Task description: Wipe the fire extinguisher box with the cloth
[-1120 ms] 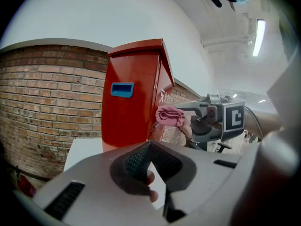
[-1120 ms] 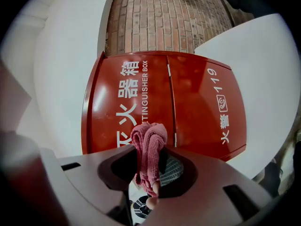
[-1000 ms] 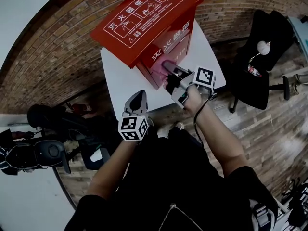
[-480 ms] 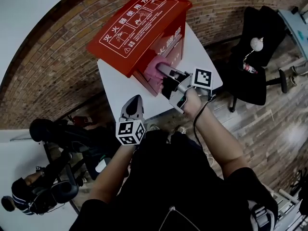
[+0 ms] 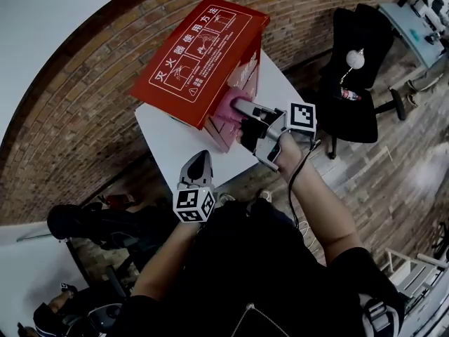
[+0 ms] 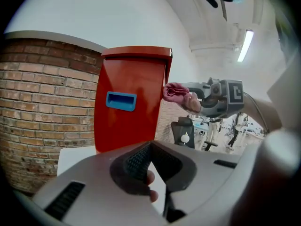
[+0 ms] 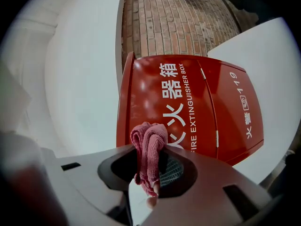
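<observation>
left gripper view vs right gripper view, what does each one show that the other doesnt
Only the left gripper view: the blue handle on the side of the fire extinguisher box, the right gripper seen from outside, an office chair, and the left gripper with its tongs shut on nothing.
Only the right gripper view: the box's front with its white lettering, and the right tongs clamped on the cloth, close up.
Both: the red box, the pink cloth, the brick wall and the white table.
</observation>
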`<state>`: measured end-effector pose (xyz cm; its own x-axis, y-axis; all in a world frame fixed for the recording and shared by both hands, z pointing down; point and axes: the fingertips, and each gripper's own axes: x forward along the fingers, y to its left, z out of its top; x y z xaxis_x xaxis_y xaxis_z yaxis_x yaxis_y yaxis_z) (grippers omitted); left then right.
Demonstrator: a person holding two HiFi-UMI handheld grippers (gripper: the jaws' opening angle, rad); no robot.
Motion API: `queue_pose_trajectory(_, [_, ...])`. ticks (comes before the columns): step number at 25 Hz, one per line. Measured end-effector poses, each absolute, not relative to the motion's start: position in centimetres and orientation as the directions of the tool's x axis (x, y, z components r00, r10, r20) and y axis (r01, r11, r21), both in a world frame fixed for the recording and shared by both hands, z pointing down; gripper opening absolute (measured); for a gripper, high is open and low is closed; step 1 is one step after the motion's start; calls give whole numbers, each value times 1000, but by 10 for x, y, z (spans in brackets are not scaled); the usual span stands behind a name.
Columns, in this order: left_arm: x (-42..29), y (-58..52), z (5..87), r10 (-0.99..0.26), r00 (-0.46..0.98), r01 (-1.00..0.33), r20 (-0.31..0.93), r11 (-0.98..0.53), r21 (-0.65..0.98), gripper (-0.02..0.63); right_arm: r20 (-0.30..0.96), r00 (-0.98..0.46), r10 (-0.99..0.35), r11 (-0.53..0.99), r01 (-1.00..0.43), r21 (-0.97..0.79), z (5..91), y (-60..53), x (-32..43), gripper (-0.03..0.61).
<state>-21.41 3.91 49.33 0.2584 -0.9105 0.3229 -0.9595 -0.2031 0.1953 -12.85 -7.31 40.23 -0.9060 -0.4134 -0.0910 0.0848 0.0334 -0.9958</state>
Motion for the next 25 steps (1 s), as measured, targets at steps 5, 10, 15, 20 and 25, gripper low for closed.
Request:
queue_pose_trajectory(5, [-219,36,495,-886,334,-937,322,-274,217,29,-112,-892,-439,60,95,-994,383,-74,-128,107])
queue_pose_trajectory(10, [-218,35,496,-864,402,-912,303,-346,222,29,-129,-883,-452,94,97,-991,371,-76,-126,107])
queue_pose_trajectory(15, [-220,36,496,-855,427,-900,294,-370,232,29,-159,-882,-444,115,120,-986,365,-77,-128,107])
queue_pose_trajectory(20, [-222,33,495,-866,404,-910,295,-348,225,29,-165,-882,-441,112,128,-985,367,-88,-120,107])
queue_pose_trajectory(25, [-224,28,491,-897,324,-938,300,-265,222,29,-163,-893,-420,97,134,-986,367,-107,-111,107])
